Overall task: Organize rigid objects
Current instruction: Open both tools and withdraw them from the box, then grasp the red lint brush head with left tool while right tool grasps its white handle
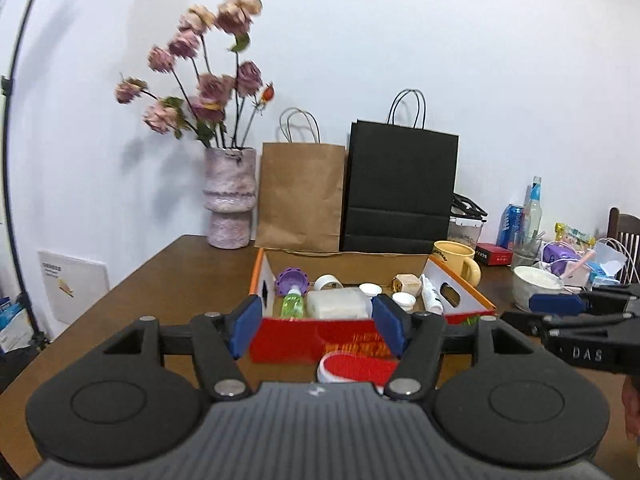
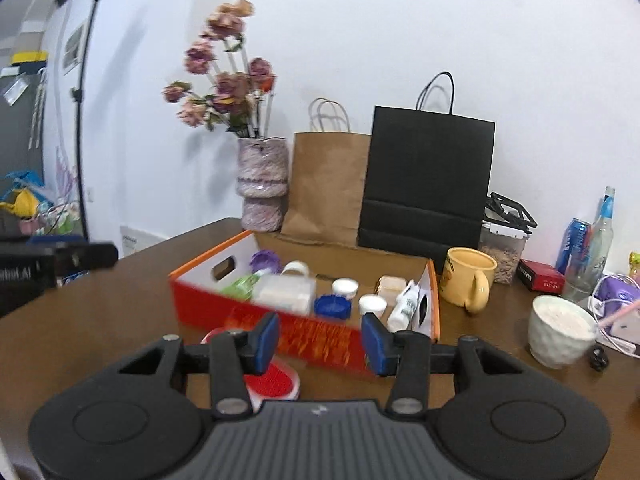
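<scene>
An orange cardboard box [image 1: 320, 340] [image 2: 256, 316] sits mid-table holding a green bottle [image 1: 293, 305], a clear plastic case [image 1: 338, 304] [image 2: 286, 292], a purple part [image 1: 292, 278], white caps [image 2: 345, 288], a blue lid [image 2: 333, 307] and a white dropper bottle [image 2: 405, 306]. A round red-and-white brush [image 1: 352, 368] [image 2: 272, 380] lies on the table in front of the box. My left gripper [image 1: 318, 326] hovers before the box, open with nothing between its blue pads. My right gripper [image 2: 320, 338] is open and empty too; it also shows at the right edge [image 1: 560, 308] of the left wrist view.
A pink vase of flowers [image 1: 230, 196], a brown paper bag [image 1: 300, 196] and a black bag [image 1: 400, 188] stand against the wall. A yellow mug [image 2: 468, 280], white bowl [image 2: 560, 334], bottles [image 2: 600, 236], a red box [image 2: 540, 276] and clutter fill the right side.
</scene>
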Demonstrator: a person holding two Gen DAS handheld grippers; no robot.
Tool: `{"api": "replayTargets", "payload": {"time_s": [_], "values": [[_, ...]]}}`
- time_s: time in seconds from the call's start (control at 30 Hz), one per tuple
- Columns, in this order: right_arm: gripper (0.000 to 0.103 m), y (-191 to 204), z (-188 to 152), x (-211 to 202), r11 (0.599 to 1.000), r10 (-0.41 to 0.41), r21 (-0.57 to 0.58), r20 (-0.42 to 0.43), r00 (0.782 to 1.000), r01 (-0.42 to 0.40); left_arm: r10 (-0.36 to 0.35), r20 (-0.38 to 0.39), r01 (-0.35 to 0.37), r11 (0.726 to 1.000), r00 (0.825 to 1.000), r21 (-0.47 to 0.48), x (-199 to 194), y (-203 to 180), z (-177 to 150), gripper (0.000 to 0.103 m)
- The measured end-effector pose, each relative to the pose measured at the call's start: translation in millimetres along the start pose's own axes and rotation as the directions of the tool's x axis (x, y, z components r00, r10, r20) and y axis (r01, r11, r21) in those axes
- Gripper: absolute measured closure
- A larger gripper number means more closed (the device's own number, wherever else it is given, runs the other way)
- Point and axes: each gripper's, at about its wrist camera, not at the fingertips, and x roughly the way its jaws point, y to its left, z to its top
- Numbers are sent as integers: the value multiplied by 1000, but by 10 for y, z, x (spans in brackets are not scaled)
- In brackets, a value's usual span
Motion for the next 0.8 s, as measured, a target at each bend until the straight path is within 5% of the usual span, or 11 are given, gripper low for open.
{"api": "replayTargets", "payload": {"time_s": [0.43,0.8], "values": [[50,398,-652,-1139,999,9,40,25,1000,-10,81,-55,-80,997,995,15,-1201,-3,-762,37],[42,423,-1077,-1595,997,7,78,-33,999,-4,92,-122,-81,993,988,87,-1517,-17,-977,34]]}}
